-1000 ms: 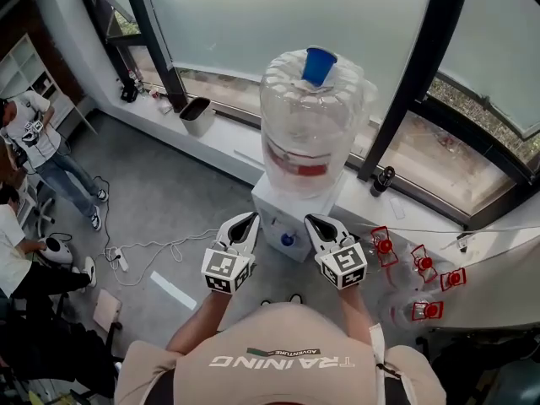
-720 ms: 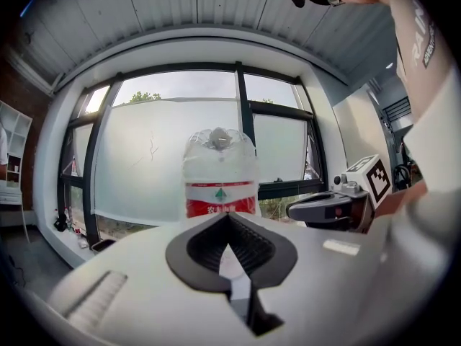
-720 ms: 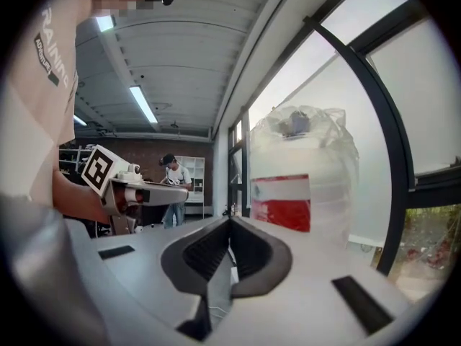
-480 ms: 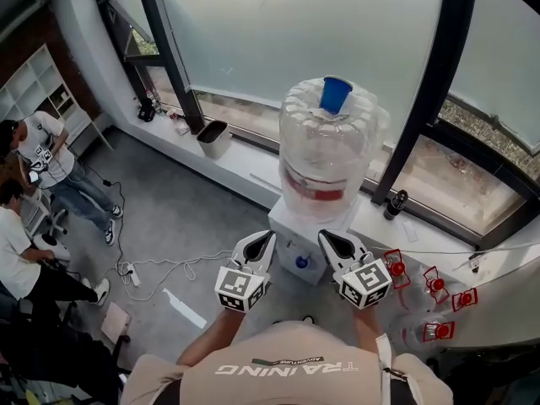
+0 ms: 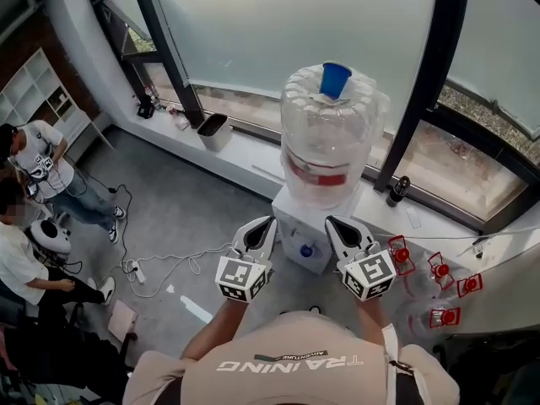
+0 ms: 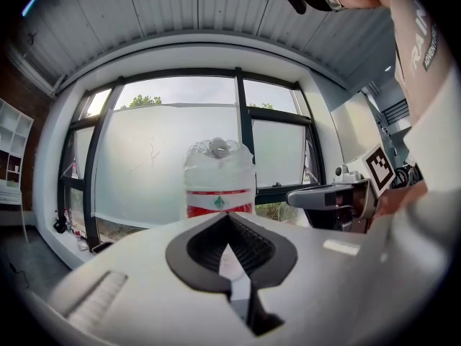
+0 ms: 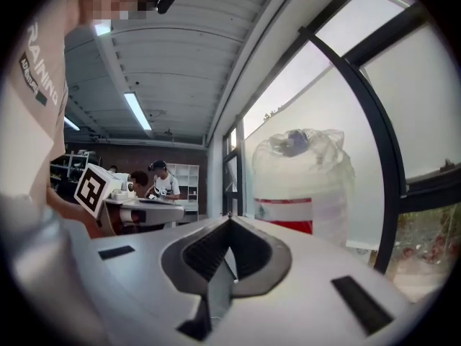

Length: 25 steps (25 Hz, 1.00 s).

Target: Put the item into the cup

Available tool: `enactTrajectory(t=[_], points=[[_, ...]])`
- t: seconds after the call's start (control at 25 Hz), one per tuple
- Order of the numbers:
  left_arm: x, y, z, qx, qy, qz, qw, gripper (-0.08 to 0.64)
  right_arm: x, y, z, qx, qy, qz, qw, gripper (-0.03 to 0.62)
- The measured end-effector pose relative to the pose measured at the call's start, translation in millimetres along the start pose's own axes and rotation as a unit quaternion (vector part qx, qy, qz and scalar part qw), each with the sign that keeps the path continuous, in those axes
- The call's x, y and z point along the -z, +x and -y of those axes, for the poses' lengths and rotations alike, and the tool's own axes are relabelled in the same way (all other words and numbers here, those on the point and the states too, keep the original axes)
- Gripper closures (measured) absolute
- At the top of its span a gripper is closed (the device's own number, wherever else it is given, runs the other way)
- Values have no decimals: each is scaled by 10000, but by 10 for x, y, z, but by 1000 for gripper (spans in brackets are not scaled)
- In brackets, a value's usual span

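Note:
A blue cup [image 5: 335, 80] stands on top of the big clear water jug [image 5: 329, 142], which sits on a white dispenser [image 5: 289, 223]. In the head view my left gripper [image 5: 263, 223] and right gripper [image 5: 331, 223] hover side by side in front of the dispenser, apart from it, both pointing at it. Each is shut with nothing between its jaws. The left gripper view shows my left gripper [image 6: 228, 216] aimed at the jug [image 6: 220, 179], with the right gripper [image 6: 335, 197] beside it. The right gripper view shows my right gripper [image 7: 230, 222] facing the jug [image 7: 299, 186]. No loose item shows.
Several red-capped clear pieces [image 5: 436, 270] lie on a ledge at the right. A dark bottle [image 5: 396, 189] and a black bin [image 5: 213, 130] stand along the window sill. Two people [image 5: 38, 159] are at the far left, and a cable with a power strip [image 5: 135, 270] runs across the grey floor.
The head view has shifted, so the jug and both grippers sit lower and further right in the picture. Both grippers keep their side-by-side pose and stay shut.

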<state>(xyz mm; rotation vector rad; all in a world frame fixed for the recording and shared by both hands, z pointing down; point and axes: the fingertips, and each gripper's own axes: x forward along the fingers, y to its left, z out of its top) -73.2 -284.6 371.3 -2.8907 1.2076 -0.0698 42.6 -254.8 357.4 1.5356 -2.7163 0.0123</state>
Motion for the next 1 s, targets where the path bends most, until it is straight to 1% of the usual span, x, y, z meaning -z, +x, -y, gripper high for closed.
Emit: enactTrajectory(t=[0.2, 0.36, 0.56, 0.76, 1.0], points=[[-36, 11, 9, 22, 13, 97, 10000, 552, 18, 4, -75, -41, -304, -125, 9995, 581], [-52, 15, -8, 11, 27, 161, 9999, 552, 46, 14, -62, 3, -463, -74, 9989, 581], [-43, 46, -28, -24, 62, 109, 9999, 552, 96, -28, 31, 129, -381, -76, 9992, 581], [-41, 33, -42, -53, 96, 63, 9999, 552, 109, 14, 74, 113, -244, -57, 9996, 581], [-17, 166, -72, -227, -6, 113, 9997, 552, 134, 116, 229, 15, -512, -233, 9984, 581]])
